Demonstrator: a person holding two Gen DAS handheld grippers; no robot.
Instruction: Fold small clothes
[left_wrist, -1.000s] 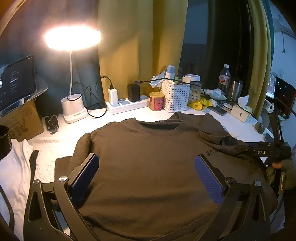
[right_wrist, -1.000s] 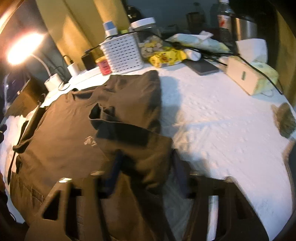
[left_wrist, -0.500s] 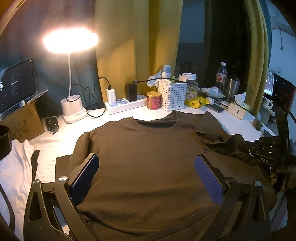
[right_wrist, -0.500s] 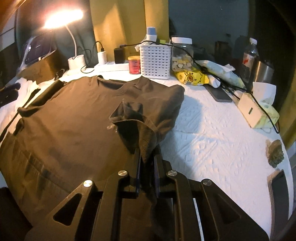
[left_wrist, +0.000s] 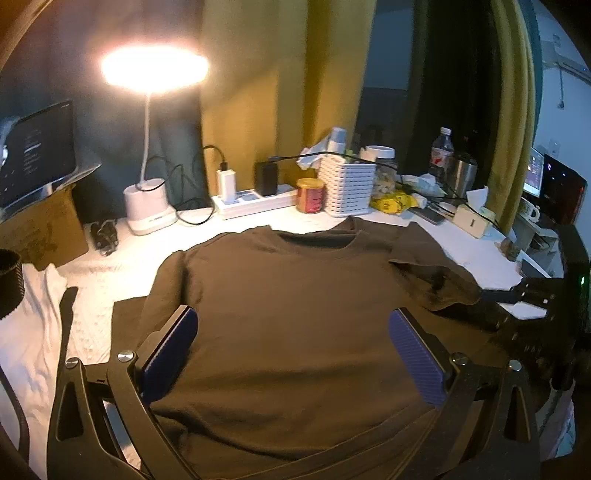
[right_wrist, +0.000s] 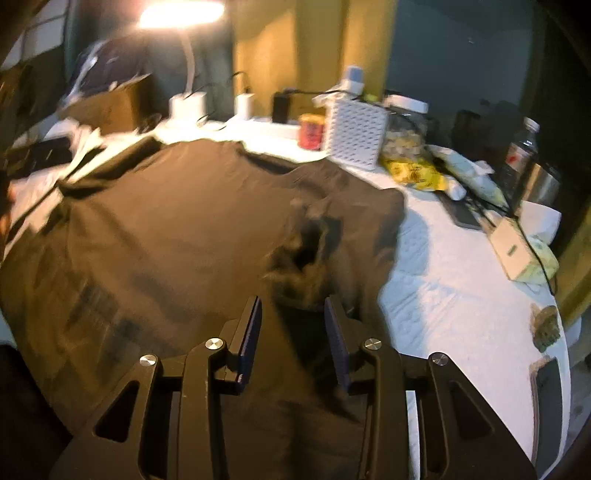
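One brown t-shirt (left_wrist: 295, 314); left gripper (left_wrist: 291, 354), right gripper (right_wrist: 293, 332) both parted, empty.

A dark brown T-shirt (left_wrist: 295, 325) lies spread flat on a white table (left_wrist: 110, 280), collar toward the back. Its right sleeve (left_wrist: 436, 280) is folded inward and bunched on the shirt's shoulder. The left gripper (left_wrist: 293, 350) hovers over the shirt's lower half with its blue-padded fingers (left_wrist: 170, 354) wide apart, nothing between them. At the right edge the right gripper (left_wrist: 491, 295) reaches in by the bunched sleeve; whether it grips the cloth cannot be told from here. Along the back stand a lit desk lamp (left_wrist: 149, 199), a power strip (left_wrist: 255, 201) with chargers, a red tin (left_wrist: 311, 190), a white basket (left_wrist: 349, 188) and a water bottle (left_wrist: 441, 153). A cardboard box (left_wrist: 40, 229) sits at the left.
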